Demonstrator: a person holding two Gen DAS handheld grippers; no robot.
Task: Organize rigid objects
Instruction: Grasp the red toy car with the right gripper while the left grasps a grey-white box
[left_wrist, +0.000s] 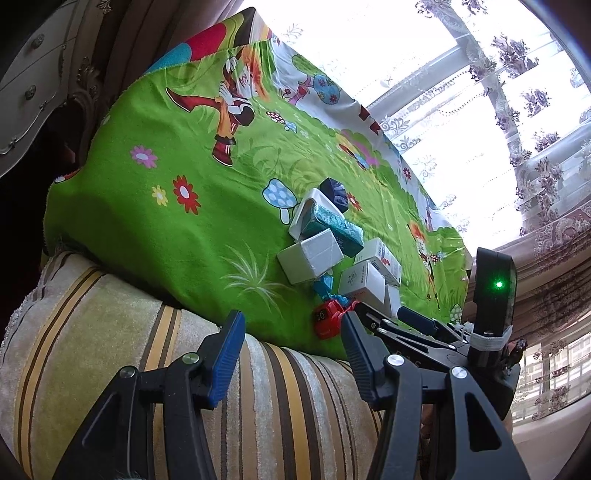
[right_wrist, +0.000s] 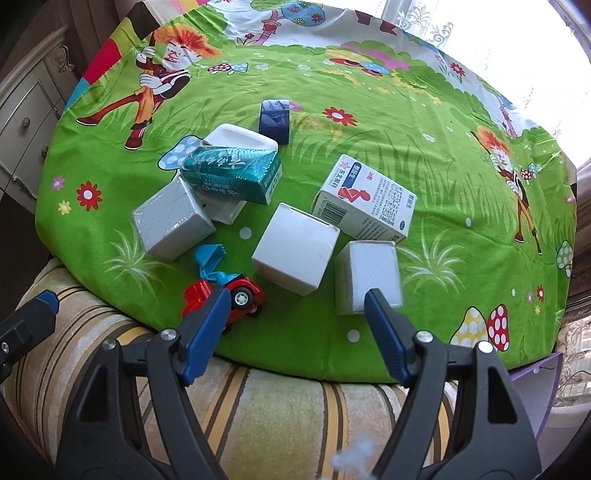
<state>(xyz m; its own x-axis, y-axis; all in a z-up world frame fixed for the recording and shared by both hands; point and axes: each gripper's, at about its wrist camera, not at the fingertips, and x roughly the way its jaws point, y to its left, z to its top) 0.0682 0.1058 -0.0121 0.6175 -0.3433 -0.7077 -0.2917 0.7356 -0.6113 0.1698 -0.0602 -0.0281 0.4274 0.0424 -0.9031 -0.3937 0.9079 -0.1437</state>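
Both my jaws stand open and empty: left gripper (left_wrist: 291, 354) over the striped cushion (left_wrist: 110, 350), right gripper (right_wrist: 295, 317) just short of the clutter. Little looks sorted yet, I judge. The boxes (right_wrist: 295, 254) lie scattered on the green cartoon cloth (right_wrist: 424, 177), the teal carton (right_wrist: 232, 173) tipped across a white tray (right_wrist: 240, 138), the toy truck (right_wrist: 225, 291) at the near edge. Lace curtains (left_wrist: 517, 110) and a cream dresser (left_wrist: 33, 92) stand behind.

From my left wrist view, my right gripper (left_wrist: 384, 314) hides part of the red toy truck (left_wrist: 328, 319) and the nearest white box (left_wrist: 392, 300). The white tray (right_wrist: 236, 142) lies mostly under the teal carton (right_wrist: 232, 173).
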